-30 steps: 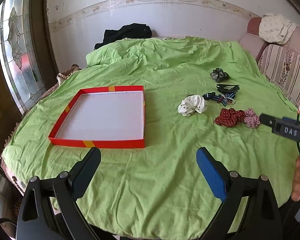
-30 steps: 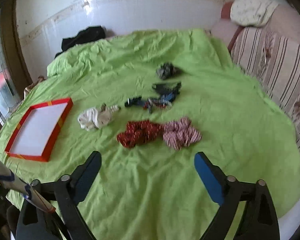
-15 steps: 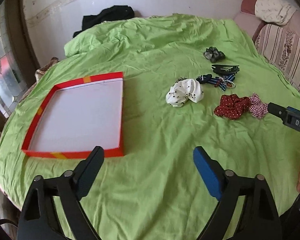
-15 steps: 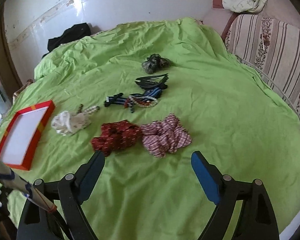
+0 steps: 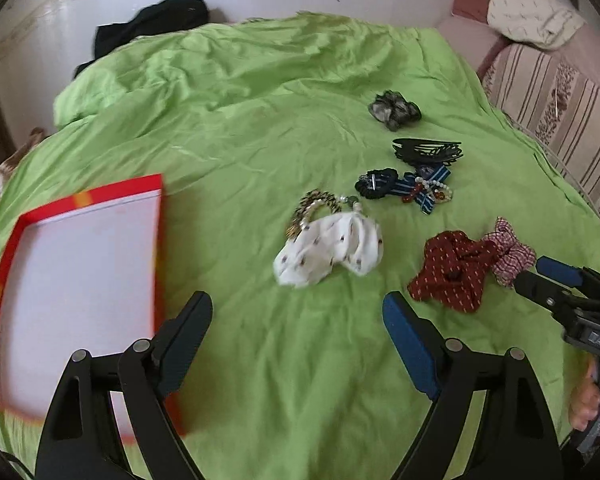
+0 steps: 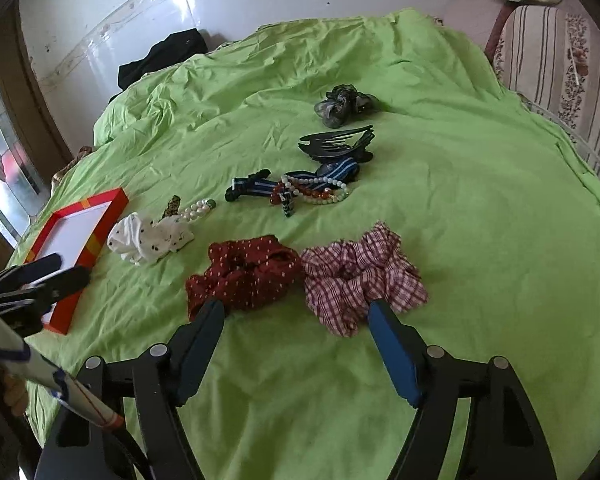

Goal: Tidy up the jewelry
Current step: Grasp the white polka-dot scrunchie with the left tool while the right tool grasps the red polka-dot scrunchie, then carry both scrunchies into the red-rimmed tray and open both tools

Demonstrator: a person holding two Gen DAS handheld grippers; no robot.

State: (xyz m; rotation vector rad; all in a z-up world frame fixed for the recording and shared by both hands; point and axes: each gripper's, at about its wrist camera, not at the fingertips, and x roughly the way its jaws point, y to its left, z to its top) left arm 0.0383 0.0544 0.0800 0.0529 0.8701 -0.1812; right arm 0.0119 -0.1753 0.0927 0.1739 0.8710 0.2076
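A red-rimmed white tray lies at the left on the green cloth; it also shows in the right wrist view. A white dotted scrunchie, a dark red scrunchie, a checked scrunchie, beads with a striped bow, a black claw clip and a grey scrunchie lie to its right. My left gripper is open and empty, just short of the white scrunchie. My right gripper is open and empty, close before the two red scrunchies.
A striped sofa with a folded cloth stands at the right. Black clothing lies at the far edge by the tiled wall. The green cloth covers the whole round surface. A stained-glass door is at the far left.
Both grippers have moved forward and down toward the items. The left one has swung right from the tray toward the white scrunchie. The right one has closed in on the red scrunchies.
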